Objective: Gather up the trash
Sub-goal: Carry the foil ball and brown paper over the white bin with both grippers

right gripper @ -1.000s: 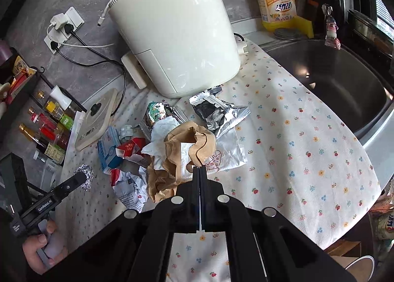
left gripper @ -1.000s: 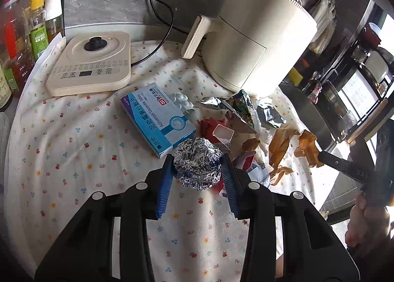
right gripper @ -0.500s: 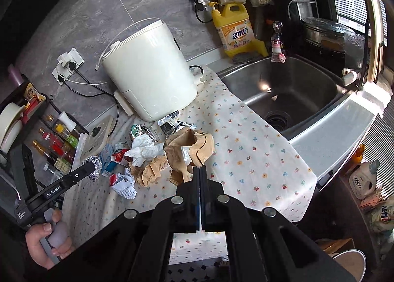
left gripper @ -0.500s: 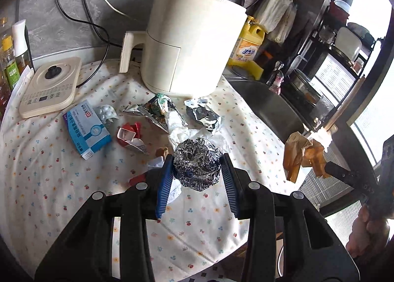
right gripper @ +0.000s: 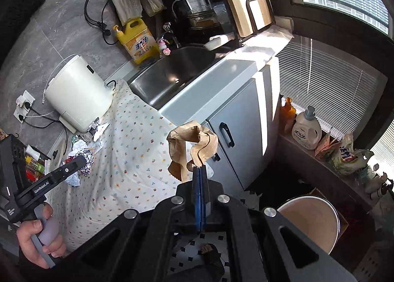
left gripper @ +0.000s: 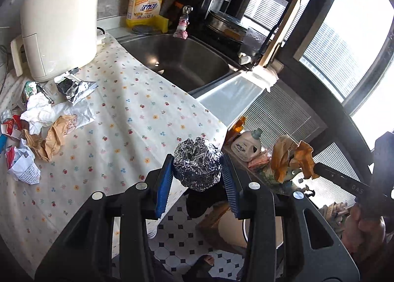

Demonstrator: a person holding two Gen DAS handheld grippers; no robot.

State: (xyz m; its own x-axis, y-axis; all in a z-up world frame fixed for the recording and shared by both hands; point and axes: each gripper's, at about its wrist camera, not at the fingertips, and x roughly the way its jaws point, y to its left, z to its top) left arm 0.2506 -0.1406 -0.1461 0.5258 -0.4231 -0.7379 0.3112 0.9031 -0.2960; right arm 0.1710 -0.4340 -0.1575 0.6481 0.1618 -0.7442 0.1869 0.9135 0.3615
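- The left gripper [left gripper: 198,168] is clamped on a crumpled foil ball [left gripper: 197,164], which sits between its blue pads, touching both.
- The ball hangs past the edge of the flowered tablecloth [left gripper: 128,119], over the tiled floor [left gripper: 177,235].
- The right gripper [right gripper: 200,171] has its jaws pressed together on a scrunched brown paper bag [right gripper: 192,146]; the bag stands up from the tips.
- That bag hangs in front of the cabinet door [right gripper: 236,134], off the counter.
- A round bin [right gripper: 310,220] stands on the floor below and to the right of it.
- More wrappers and paper [left gripper: 41,119] lie on the cloth near the white appliance [left gripper: 59,18].
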